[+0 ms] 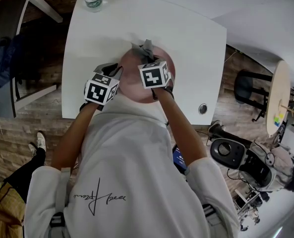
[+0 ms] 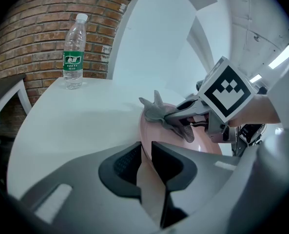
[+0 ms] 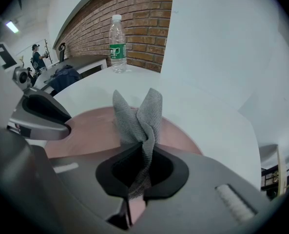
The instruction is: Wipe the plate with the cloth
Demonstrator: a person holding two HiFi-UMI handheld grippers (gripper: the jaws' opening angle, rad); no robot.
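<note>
Left gripper (image 2: 145,156) clamping plate (image 2: 152,133), cloth (image 2: 156,112) over it

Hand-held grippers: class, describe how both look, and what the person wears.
The left hand-held gripper and right hand-held gripper each have a smooth grey body, black padded jaws and a white cube with black square markers. The person wears a white short-sleeved top.

Bright, even indoor light; a ceiling strip lamp (image 2: 282,57) glows at the left gripper view's right edge. The white table (image 1: 186,43) verges on overexposure, with a soft shadow left of the pink plate (image 2: 151,130). Fisheye curvature and dark corners throughout; the cloth (image 3: 139,116) weave sharp, near jaws soft.
</note>
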